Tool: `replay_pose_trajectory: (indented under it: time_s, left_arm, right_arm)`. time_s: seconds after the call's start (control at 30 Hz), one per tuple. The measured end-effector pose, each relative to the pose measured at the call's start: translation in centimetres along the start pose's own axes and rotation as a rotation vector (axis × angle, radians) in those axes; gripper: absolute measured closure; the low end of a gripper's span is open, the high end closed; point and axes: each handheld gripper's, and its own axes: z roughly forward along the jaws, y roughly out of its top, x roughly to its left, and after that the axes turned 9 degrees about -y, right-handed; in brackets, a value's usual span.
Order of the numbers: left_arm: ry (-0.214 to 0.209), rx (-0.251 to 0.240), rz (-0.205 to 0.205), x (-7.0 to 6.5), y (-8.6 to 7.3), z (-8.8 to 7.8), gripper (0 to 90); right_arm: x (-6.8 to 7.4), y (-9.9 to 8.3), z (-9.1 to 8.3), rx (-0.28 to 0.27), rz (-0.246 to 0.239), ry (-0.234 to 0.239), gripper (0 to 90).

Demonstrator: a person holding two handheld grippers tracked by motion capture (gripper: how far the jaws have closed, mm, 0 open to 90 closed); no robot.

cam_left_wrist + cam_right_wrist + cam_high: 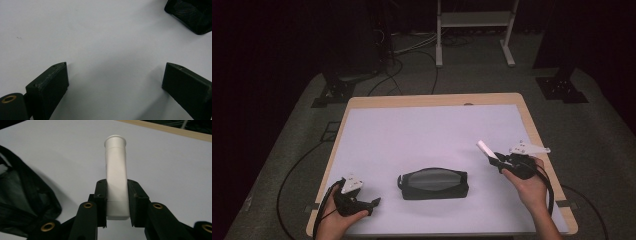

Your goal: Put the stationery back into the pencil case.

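Left claw (374, 202) sits at seven o'clock on the surface (412, 130), released, nothing between its jaws. Centre stage, at six, the black pouch (433, 183) lies apparently zipped. Over at four o'clock, the right claw (498, 161) is clenched on a white tube (486, 149), lifted clear. Looks like the carry step; next, the pouch needs opening. Its zipper is hard to make out.

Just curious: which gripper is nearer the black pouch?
Left. The left gripper sits just beside the black pouch, open; the right gripper is farther off, holding a white tube.
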Motion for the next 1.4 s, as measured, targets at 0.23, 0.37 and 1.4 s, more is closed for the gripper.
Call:
replay_pose_trajectory:
  time_s: [0.23, 0.37, 1.4]
  left_arm:
    - [0.000, 0.000, -0.001, 0.0, 0.0, 0.0, 5.9]
    - [0.000, 0.000, 0.000, 0.0, 0.0, 0.0, 5.9]
    - [-0.001, -0.002, -0.003, 0.0, 0.0, 0.0, 5.9]
  right_arm:
    - [1.4, 0.9, -0.5, -0.019, -0.046, 0.085, 70.4]
    - [2.3, 1.6, -0.7, -0.035, -0.084, 0.156, 70.4]
    - [10.4, 4.0, 3.0, 0.044, -0.358, 0.535, 70.3]
